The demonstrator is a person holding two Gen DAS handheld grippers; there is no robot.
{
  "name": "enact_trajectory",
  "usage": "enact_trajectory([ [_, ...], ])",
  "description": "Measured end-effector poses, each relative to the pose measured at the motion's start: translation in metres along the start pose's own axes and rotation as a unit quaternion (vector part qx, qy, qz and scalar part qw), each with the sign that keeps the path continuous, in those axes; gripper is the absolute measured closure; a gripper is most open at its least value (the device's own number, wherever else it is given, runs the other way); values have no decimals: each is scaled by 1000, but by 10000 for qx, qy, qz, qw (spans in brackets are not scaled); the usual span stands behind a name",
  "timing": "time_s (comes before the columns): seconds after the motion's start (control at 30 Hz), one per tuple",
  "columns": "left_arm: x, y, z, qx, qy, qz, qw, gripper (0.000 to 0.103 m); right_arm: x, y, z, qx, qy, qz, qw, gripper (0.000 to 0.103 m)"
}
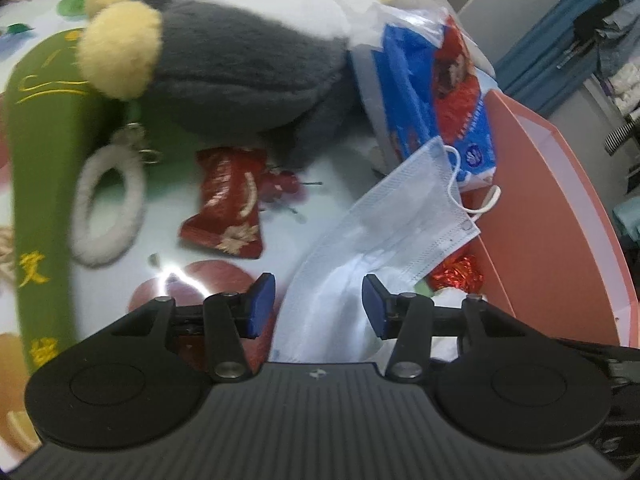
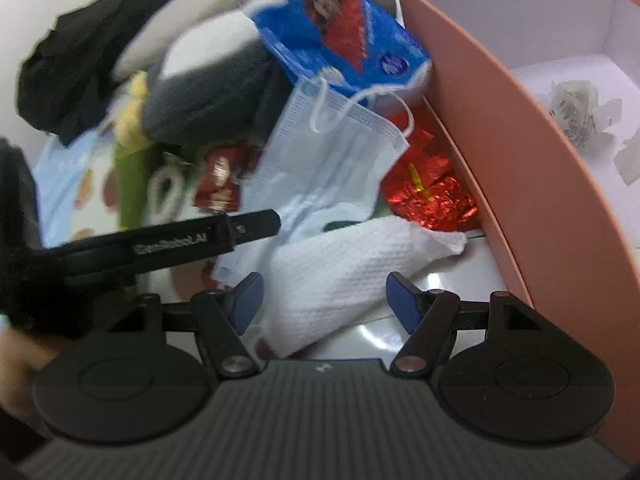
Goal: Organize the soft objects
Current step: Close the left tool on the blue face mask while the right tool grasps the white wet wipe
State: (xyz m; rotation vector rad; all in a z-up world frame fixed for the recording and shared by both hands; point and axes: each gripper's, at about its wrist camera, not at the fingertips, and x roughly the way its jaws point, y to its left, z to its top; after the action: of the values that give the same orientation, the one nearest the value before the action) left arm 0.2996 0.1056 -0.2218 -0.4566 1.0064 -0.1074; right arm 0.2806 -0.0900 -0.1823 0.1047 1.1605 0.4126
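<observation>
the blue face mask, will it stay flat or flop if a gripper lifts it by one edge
The face mask is thin pleated fabric already draped and bent over the clutter, so it will probably flop and hang. It looks very light, so a nudge may simply slide it. Its loose ear loops could snag on the blue tissue pack beside them.

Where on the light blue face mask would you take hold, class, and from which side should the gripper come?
Grip the near edge of the face mask, where the pleated sheet lies spread on the table in front of the left gripper. Come from above, pads either side of a fold. Its far end leans on the blue tissue pack and the pink box, with loose ear loops likely to slip.
</observation>
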Motion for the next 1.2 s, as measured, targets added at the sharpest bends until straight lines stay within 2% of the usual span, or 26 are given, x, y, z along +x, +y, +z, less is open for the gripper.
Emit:
enact_trajectory([
  [0.03,3,-2,0,24,8,-32,10000,56,5,0,-1,-6,23,33,10000,34],
  [0.1,7,-7,0,70,27,-13,10000,64,12,-1,-2,72,121,75,9999,42],
  [0.13,8,-9,-1,93,32,10,10000,73,16,-2,-2,80,167,69,9998,43],
  [0.17,9,-11,-2,101,71,18,9999,84,18,-3,-4,88,201,54,9997,50],
  [0.23,11,-13,-4,73,89,84,9999,93,19,-4,-5,79,200,60,9997,65],
  [0.3,9,-16,-8,90,66,158,9998,95,18,-6,-5,85,234,104,9996,85],
  [0.37,4,-17,-12,36,39,235,9997,97,14,-8,-5,61,259,162,9995,92],
  [0.57,-23,-12,-33,-367,-94,411,9984,98,-9,-9,-13,-169,153,133,9997,93],
  [0.83,-69,-11,-79,-869,-187,757,9932,98,-38,-7,-39,-467,101,169,9987,93],
  [1.03,-91,-18,-113,-1019,-130,847,9911,98,-53,-8,-57,-787,131,236,9965,93],
  [1.13,-95,-21,-124,-1098,-105,837,9904,97,-53,-10,-59,-806,102,216,9965,90],
  [1.2,-97,-23,-128,-1092,-104,831,9905,97,-55,-15,-60,-679,136,258,9973,82],
])
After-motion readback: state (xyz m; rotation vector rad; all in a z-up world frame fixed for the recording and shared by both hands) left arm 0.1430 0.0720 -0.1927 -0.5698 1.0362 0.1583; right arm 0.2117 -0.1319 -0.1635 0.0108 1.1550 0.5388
